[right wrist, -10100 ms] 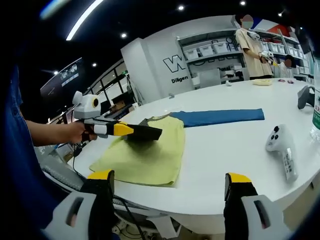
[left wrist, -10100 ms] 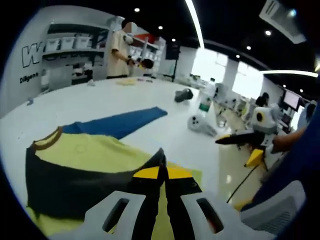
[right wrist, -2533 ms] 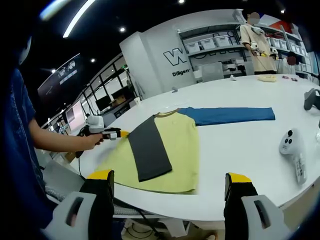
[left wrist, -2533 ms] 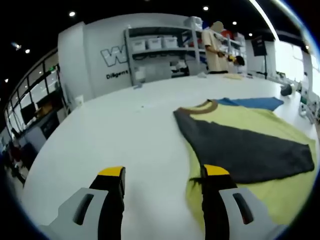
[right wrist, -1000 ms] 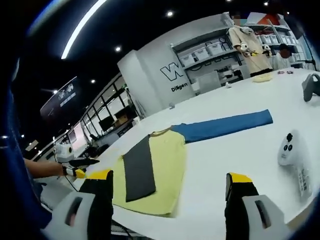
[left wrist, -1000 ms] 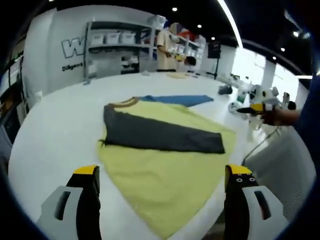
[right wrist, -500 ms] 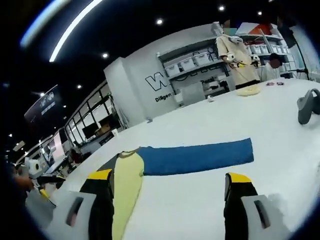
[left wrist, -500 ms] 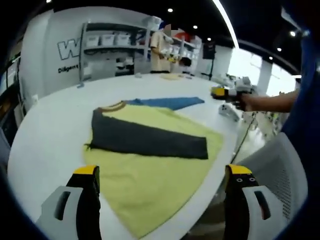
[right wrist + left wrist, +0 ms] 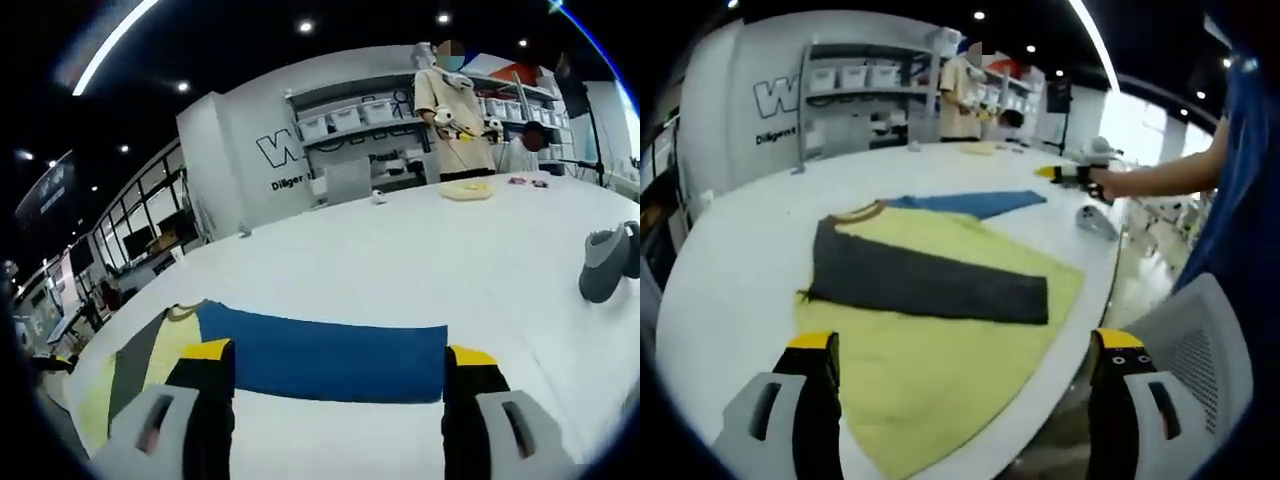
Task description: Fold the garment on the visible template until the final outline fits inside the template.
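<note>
Right hand-held gripper (image 9: 328, 400) wide open, empty, has swung out to the blue sleeve (image 9: 325, 358) on the far right. Left hand-held gripper (image 9: 962, 410) also wide open, empty, hanging at the near bench (image 9: 730, 250) edge. Yellow garment (image 9: 940, 340) lies flat, grey sleeve (image 9: 925, 282) folded across. Likely 1 sleeve done, blue next.

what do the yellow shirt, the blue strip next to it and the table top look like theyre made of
Yellow shirt: soft matte knit fabric, probably cotton jersey; it lies limp with a folded grey panel and ribbed collar. Blue strip: thin, flat, matte sheet, likely cloth or felt; too blurred to say. Table top: hard, smooth white surface, laminate or similar, with a faint sheen.
</note>
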